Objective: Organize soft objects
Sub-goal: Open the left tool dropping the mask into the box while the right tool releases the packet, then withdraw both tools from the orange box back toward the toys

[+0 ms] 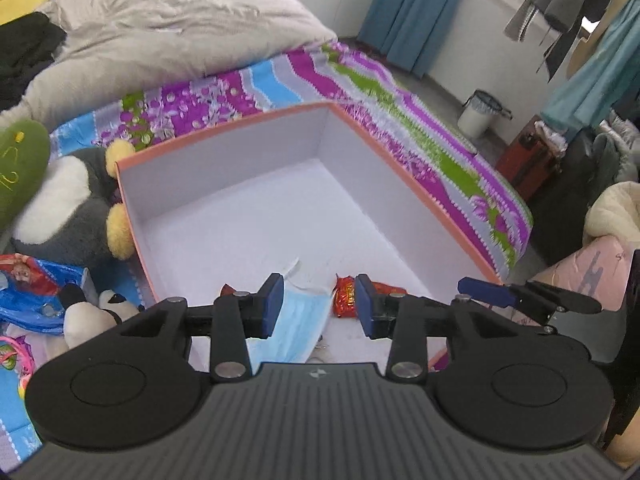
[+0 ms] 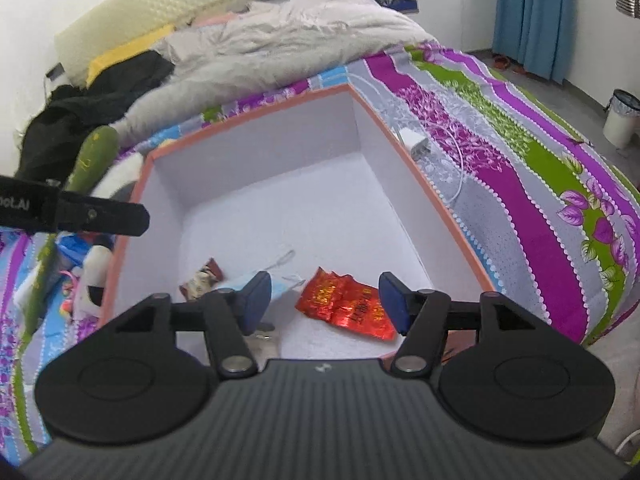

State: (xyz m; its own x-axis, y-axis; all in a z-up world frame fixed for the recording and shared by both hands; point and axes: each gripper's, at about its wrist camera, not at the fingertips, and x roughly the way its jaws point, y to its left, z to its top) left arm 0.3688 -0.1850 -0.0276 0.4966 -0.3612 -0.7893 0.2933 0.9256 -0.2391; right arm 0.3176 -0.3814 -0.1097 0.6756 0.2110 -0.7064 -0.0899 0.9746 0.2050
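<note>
An orange-rimmed box (image 1: 224,126) (image 2: 248,118) with a white inside sits on the patterned bedspread. On its floor lie a light blue face mask (image 1: 294,320) (image 2: 280,280), a red foil packet (image 1: 346,296) (image 2: 348,308) and a small brown wrapper (image 2: 202,278). My left gripper (image 1: 318,306) hangs open above the mask, its pads clear of it. My right gripper (image 2: 326,300) is open over the red packet and holds nothing. Left of the box lie a grey-and-white penguin plush (image 1: 68,204), a green plush (image 1: 20,164) and a small panda plush (image 1: 100,312).
A crumpled grey duvet (image 1: 168,28) and black clothes (image 2: 92,92) fill the head of the bed. A white charger with its cable (image 2: 416,142) lies right of the box. A blue plastic bag (image 1: 36,292) sits by the panda. A white bin (image 1: 480,114) stands on the floor.
</note>
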